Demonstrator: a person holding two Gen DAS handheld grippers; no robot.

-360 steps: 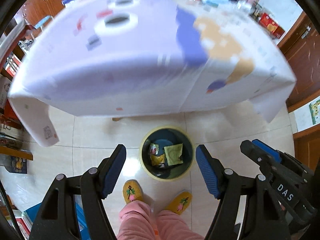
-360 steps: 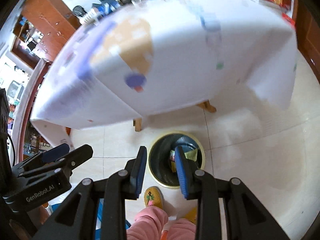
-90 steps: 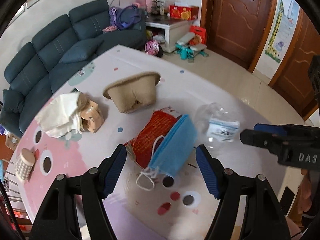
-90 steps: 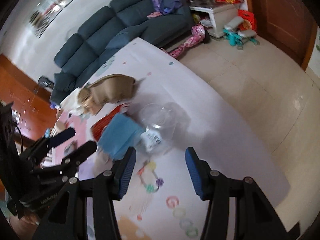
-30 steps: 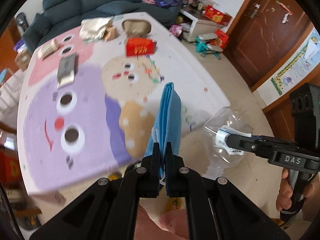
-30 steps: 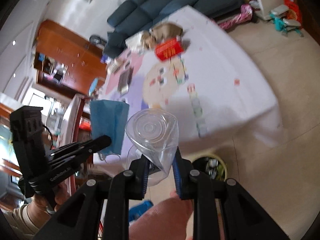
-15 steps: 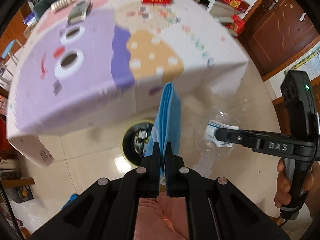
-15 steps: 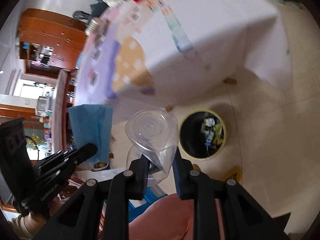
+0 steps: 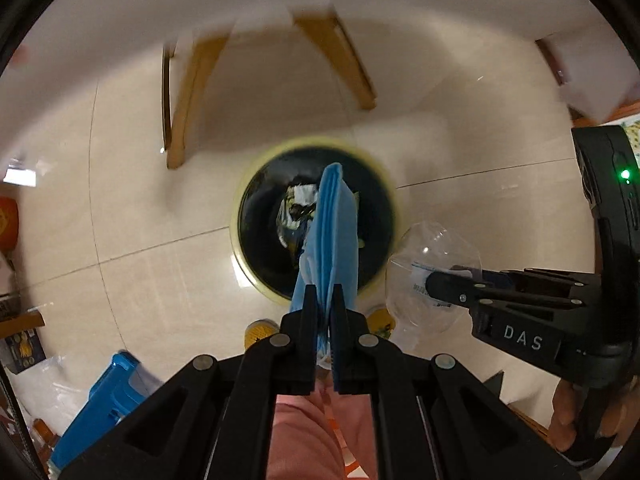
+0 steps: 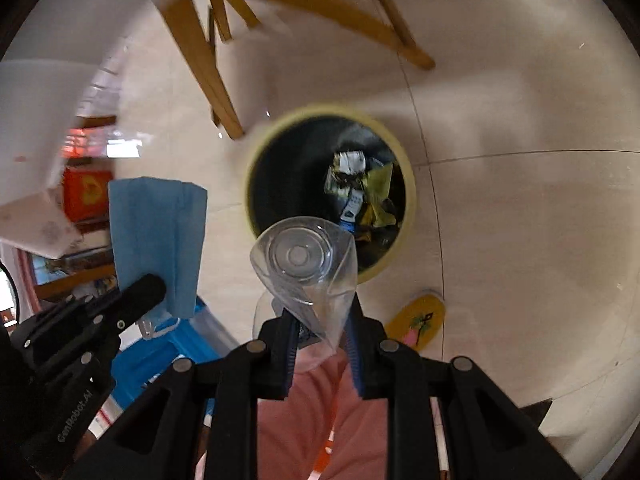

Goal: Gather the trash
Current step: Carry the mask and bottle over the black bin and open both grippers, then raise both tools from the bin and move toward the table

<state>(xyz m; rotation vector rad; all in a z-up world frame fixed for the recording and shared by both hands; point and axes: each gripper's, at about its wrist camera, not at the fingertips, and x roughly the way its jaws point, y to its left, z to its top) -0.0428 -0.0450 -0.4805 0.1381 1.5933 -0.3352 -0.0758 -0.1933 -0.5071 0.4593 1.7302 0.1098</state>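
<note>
Left tongs (image 9: 324, 300): clenching edge-on a blue face mask (image 9: 332, 232), which is hanging directly over the bin's opening.
Right tongs (image 10: 320, 320): gripping a crumpled clear plastic bottle (image 10: 304, 264), base facing the camera, overlapping the bin's near rim.
Trash bin (image 10: 256, 152): standing on the tiled floor (image 10: 520, 200), yellow-rimmed, dark inside, holding wrappers (image 10: 360, 192).
Person: pink trousers (image 10: 304, 420) and a yellow slipper (image 10: 420, 320) are showing beside the bin.
Surroundings: wooden legs (image 9: 180, 100) are standing behind the bin.

The bin (image 9: 256, 284) mouth is open from above; wooden table legs (image 9: 340, 64) stand just behind its far rim.
</note>
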